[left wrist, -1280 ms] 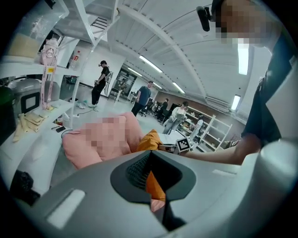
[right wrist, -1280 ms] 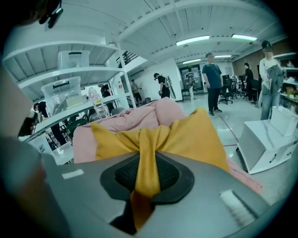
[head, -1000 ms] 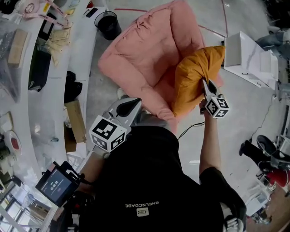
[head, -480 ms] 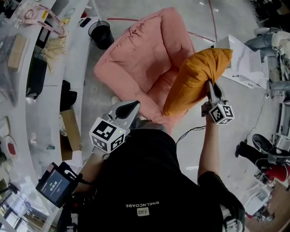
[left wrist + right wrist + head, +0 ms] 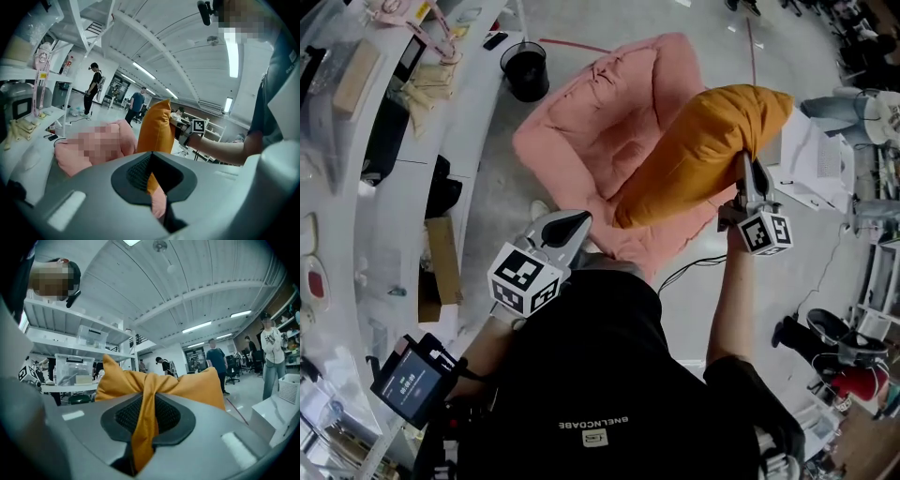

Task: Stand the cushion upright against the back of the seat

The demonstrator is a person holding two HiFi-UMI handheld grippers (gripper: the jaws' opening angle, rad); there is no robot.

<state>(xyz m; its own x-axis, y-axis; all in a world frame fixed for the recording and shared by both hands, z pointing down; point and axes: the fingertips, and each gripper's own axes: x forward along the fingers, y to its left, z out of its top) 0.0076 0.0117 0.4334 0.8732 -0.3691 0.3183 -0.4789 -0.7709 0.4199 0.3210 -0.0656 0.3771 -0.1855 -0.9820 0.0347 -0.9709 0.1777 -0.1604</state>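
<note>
While the right gripper (image 5: 749, 173) clamped a pinch of fabric on the cushion (image 5: 694, 150), the cushion hung airborne left of those jaws. Its long axis slanted down toward the left gripper (image 5: 570, 225) (shut, empty). The seat (image 5: 581, 122) back lay beyond both, right hand nearer.

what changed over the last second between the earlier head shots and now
The right gripper, clamped on the edge of the orange cushion throughout, has lifted it higher above the pink seat, so it looks larger and closer in the head view. Nothing was grabbed or released. The left gripper stayed shut and empty in the same place, and the seat looks unmoved.
</note>
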